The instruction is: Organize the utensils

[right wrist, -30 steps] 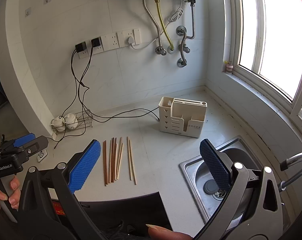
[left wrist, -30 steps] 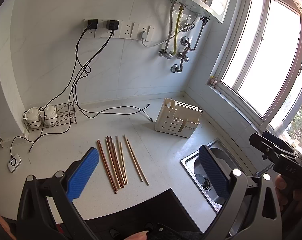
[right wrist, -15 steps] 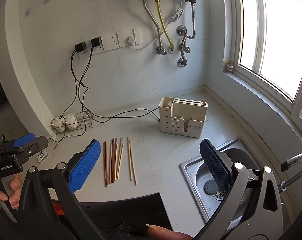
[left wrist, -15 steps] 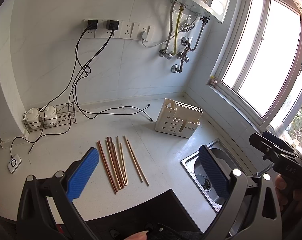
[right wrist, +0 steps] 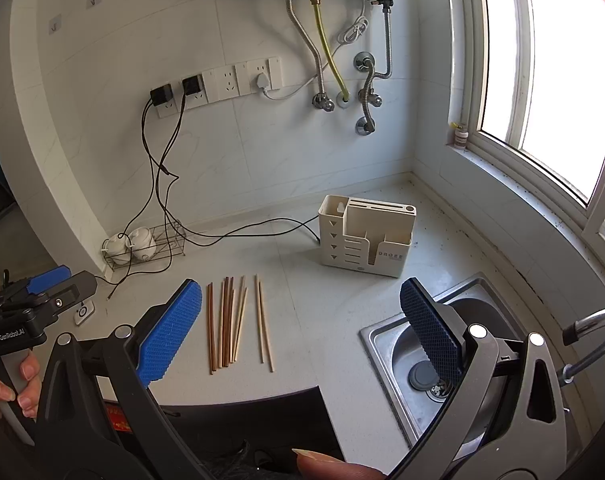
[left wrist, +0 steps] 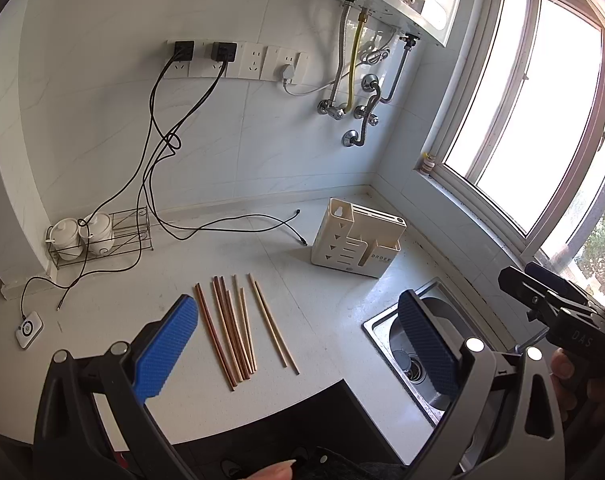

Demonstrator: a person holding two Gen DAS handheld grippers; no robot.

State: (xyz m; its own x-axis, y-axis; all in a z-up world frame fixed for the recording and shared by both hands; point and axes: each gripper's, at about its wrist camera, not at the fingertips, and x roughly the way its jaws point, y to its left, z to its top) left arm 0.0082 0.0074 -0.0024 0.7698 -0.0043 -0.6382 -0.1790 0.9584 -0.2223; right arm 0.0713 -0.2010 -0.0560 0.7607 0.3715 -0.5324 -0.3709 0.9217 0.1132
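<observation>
- This is a kitchen corner with white wall tiles, a big bright window and a pale bench [left wrist: 326, 320] that carries everything.
- The left tool [left wrist: 298, 344] is wide open, its two blue pads far apart, and it holds nothing.
- The right tool [right wrist: 302, 332] is wide open too, and it is empty as well.
- Both tools hang above the near edge of the bench and touch nothing.
- The chopsticks [left wrist: 238, 324] lie flat on the bench in a loose row, just past the tools and between the blue pads in both views.
- Most of the sticks are bunched close together, and two paler ones lie a little to the right of the bunch.
- Farther back and to the right stands the cream holder [right wrist: 368, 240], upright, well apart from the chopsticks.
- No chopstick shows in its slots, as far as I can see.
- A metal sink [right wrist: 434, 360] sits at the right, below the holder.
- At the far left is a wire rack [left wrist: 102, 236] with two small white pots, and black cables run down the wall near it.
- I think the job has not really begun, because every stick lies on the bench.
- All the sticks have yet to be picked up and put away, most likely in the holder.
</observation>
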